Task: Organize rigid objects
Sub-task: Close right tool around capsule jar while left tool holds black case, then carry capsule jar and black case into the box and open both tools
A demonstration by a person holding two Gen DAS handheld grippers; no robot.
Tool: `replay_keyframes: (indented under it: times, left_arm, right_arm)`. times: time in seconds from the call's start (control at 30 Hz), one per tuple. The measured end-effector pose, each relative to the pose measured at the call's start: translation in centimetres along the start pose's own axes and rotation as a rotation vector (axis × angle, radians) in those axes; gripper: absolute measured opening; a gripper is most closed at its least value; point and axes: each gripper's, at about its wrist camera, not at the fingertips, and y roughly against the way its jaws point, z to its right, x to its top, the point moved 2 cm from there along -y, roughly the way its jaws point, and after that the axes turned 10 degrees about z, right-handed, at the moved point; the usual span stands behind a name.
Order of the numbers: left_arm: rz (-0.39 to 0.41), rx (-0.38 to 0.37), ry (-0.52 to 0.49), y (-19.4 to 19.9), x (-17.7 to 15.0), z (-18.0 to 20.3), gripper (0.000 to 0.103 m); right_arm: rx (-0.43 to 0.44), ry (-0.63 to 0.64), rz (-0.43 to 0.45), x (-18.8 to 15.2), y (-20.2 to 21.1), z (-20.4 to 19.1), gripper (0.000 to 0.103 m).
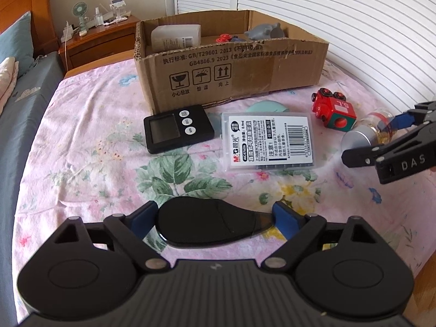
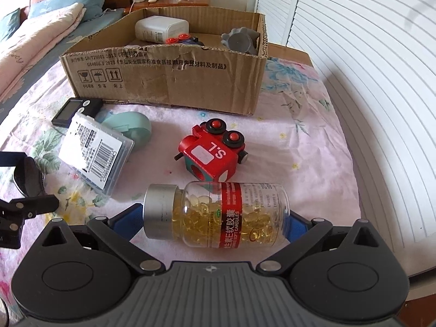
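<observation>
1. Cardboard box [image 2: 169,81] sits at the far side of the bed [image 1: 90,147]. Already in it: white bottle [image 2: 160,29], a toy with red wheels [image 2: 177,39], grey toy [image 2: 239,41].
2. Left hand-held gripper [image 1: 215,222]: black mouse [image 1: 207,224] lies between its blue pads [image 1: 283,218]. Whether they pinch it I cannot tell; it looks to be on the bedspread.
3. Right hand-held gripper [image 2: 215,218]: capsule bottle [image 2: 218,214] lies on its side between the jaws, silver cap to the left. Jaws flank both ends; a firm pinch I cannot tell.
4. Loose on the bed, near the box: black timer [image 1: 177,128], clear plastic case [image 1: 268,140], mint round item [image 2: 130,128], red toy train [image 2: 215,150].
5. Judgement: under halfway. Three items boxed, six outside, two of them being picked up.
</observation>
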Motion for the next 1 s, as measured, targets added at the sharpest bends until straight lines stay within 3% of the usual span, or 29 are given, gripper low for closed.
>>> replay_keyframes:
  times: [0.1, 0.27, 0.63, 1.0]
  left_arm:
    - [-0.001, -0.007, -0.016, 0.0, 0.0, 0.0, 0.090]
    - [-0.001, -0.016, -0.050, 0.2, 0.3, -0.1, 0.090]
    - [-0.016, -0.091, -0.124, 2.1, 2.0, -0.5, 0.089]
    - [0.041, -0.151, -0.156, 4.0, 8.6, -1.6, 0.090]
  right_arm:
    - [-0.020, -0.004, 0.000, 0.2, 0.1, 0.0, 0.096]
    - [-0.020, 0.012, -0.010, 0.2, 0.3, -0.3, 0.096]
    - [0.062, 0.067, -0.014, 0.7, 2.8, -1.0, 0.096]
    - [0.114, 0.150, 0.050, 4.2, 6.2, -1.2, 0.096]
